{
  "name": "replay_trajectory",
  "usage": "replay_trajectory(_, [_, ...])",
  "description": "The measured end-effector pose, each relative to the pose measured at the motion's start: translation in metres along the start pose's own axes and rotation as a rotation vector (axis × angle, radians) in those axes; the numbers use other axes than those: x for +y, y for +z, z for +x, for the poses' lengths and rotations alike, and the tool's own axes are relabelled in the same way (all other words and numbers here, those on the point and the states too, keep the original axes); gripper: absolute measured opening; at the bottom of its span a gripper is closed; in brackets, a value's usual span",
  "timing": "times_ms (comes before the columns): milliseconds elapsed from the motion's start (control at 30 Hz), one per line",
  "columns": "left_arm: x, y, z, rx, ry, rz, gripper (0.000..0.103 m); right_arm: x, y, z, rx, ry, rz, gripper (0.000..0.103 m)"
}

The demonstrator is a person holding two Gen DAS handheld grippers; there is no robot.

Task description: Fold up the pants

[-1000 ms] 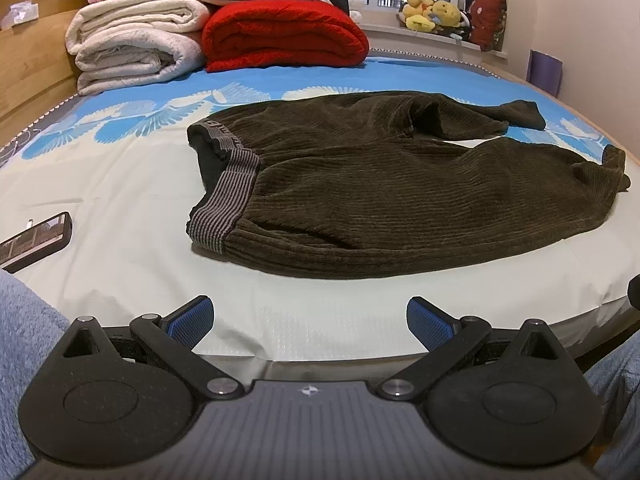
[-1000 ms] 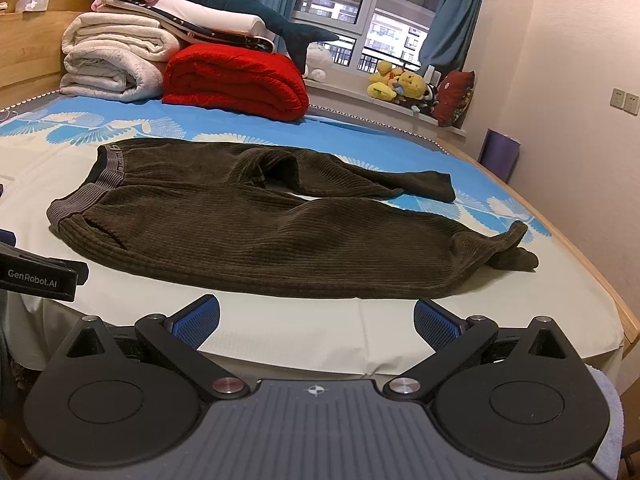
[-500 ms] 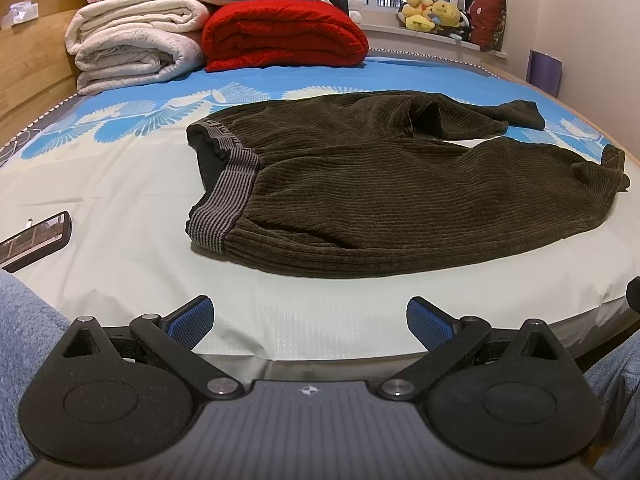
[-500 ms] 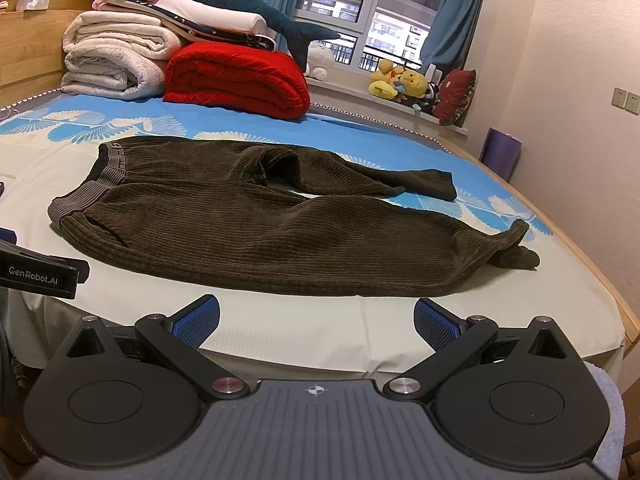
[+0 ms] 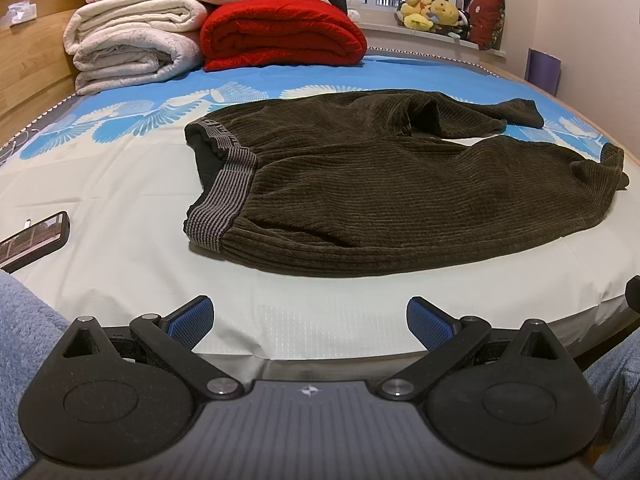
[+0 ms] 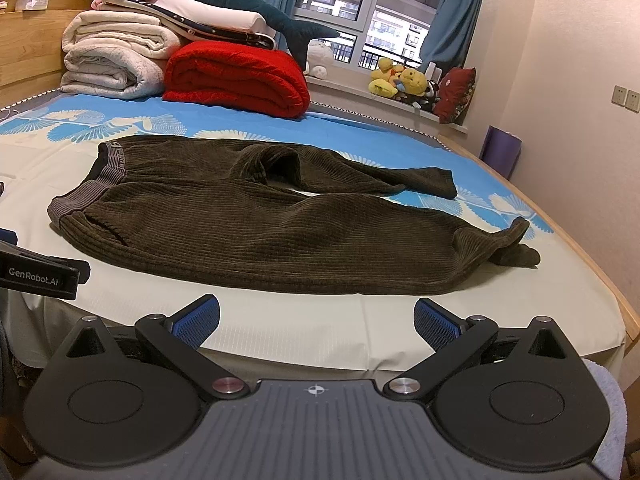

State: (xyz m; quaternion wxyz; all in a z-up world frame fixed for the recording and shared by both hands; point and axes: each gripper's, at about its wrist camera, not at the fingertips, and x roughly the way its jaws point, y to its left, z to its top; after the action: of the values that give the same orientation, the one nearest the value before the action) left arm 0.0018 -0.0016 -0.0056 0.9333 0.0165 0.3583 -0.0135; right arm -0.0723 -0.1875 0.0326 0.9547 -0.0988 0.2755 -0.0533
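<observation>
Dark brown corduroy pants point(image 5: 384, 184) lie spread on the bed, grey striped waistband point(image 5: 224, 200) to the left, both legs running right and splayed apart. They also show in the right wrist view point(image 6: 260, 228), with the near leg's cuff point(image 6: 516, 248) crumpled at the right. My left gripper point(image 5: 310, 320) is open and empty, held at the bed's near edge short of the waistband. My right gripper point(image 6: 316, 320) is open and empty, at the near edge in front of the near leg.
Folded white blankets point(image 5: 132, 44) and a red blanket point(image 5: 280, 36) are stacked at the head of the bed. A phone point(image 5: 32, 240) lies on the sheet at the left. The wooden bed frame point(image 6: 600, 280) runs along the right. The left gripper's body point(image 6: 36, 276) shows at the left.
The right gripper has shifted slightly, so the pants sit a little lower in its view. The left gripper and the pants have not visibly moved.
</observation>
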Motion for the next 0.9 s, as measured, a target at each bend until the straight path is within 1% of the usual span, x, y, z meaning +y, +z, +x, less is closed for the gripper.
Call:
replay_trajectory(633, [-0.0017, -0.0033, 0.0023, 0.003, 0.001, 0.002, 0.103, -0.0011, -0.0005, 0.0008, 0.005, 0.002, 0.003, 0.102])
replay_trajectory(900, [-0.0025, -0.0039, 0.0052, 0.016, -0.001, 0.004, 0.103, -0.0012, -0.0007, 0.0040, 0.014, 0.009, 0.011, 0.102])
